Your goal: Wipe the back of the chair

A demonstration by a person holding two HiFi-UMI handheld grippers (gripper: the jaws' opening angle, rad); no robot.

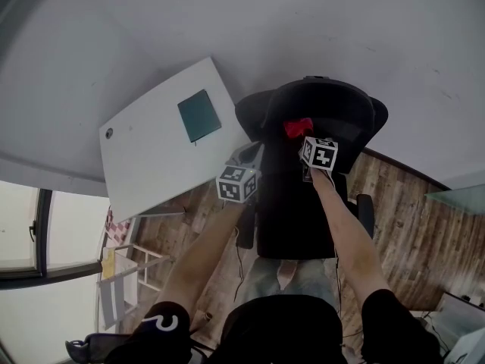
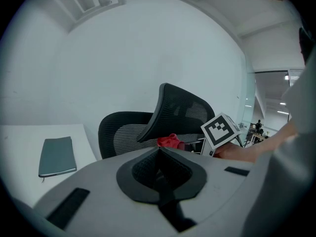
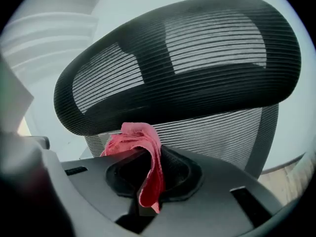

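Note:
A black mesh office chair (image 1: 322, 112) stands in front of me, its headrest (image 3: 197, 58) above the ribbed backrest (image 3: 222, 132). My right gripper (image 3: 148, 157) is shut on a red cloth (image 3: 140, 142), which it holds against the back of the chair just under the headrest. The head view shows that cloth (image 1: 298, 127) at the chair's top, with the right gripper (image 1: 305, 138) behind it. My left gripper (image 2: 159, 153) is shut with nothing in it. It hovers to the left of the chair (image 2: 180, 112), apart from it, near the table's corner (image 1: 244, 161).
A white table (image 1: 148, 165) stands left of the chair with a dark green notebook (image 1: 199, 115) lying on it. The floor is wood planks (image 1: 409, 218). A white rack (image 1: 125, 275) stands at the lower left. White walls lie behind the chair.

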